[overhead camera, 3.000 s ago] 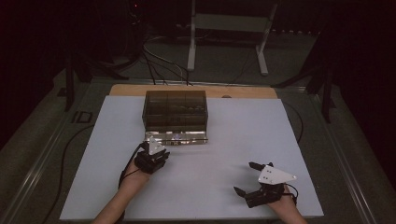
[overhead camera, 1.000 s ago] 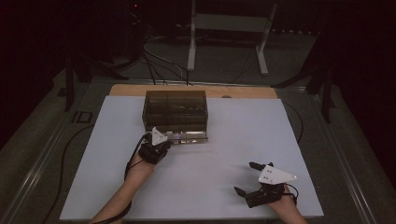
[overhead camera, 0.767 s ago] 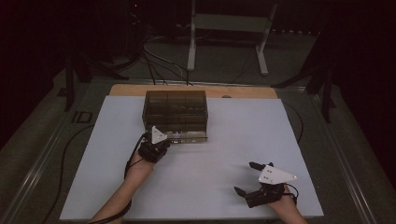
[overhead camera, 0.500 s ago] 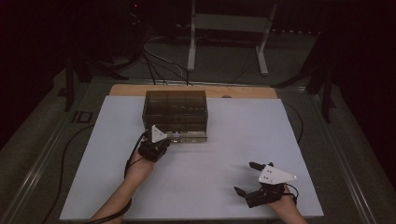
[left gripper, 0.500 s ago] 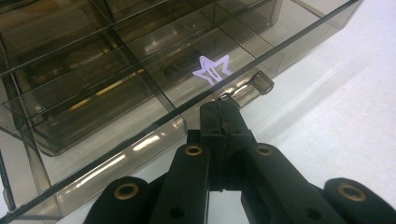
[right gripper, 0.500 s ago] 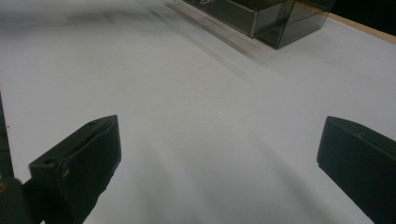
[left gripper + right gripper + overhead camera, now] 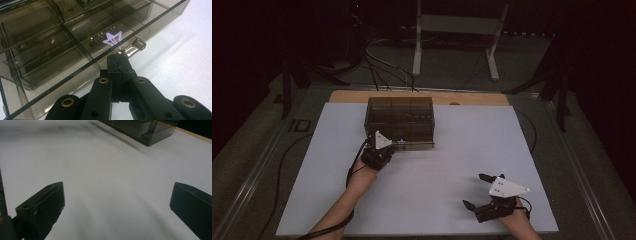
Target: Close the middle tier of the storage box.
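Note:
A smoky see-through organizer box [image 7: 399, 117] with several compartments stands at the back middle of the white tabletop [image 7: 447, 160]. My left gripper [image 7: 396, 144] is at the box's front edge. In the left gripper view the box [image 7: 62, 37] is seen from close up and the left gripper [image 7: 118, 60] is shut, its tips touching the small clear latch [image 7: 133, 47] on the front rim. A pale purple mark [image 7: 112, 38] shows on the lid. My right gripper [image 7: 476, 191] rests near the front right, open wide with nothing in it [image 7: 117, 202]; the box's corner [image 7: 140, 127] lies far ahead.
A wooden strip [image 7: 422, 96] borders the table's far edge. Behind it, cables [image 7: 382, 60] and a metal stand [image 7: 452, 25] sit on the dark floor. Bare white tabletop lies between the two hands.
The left gripper has moved forward and a little right to the box's front latch. The right gripper has stayed still.

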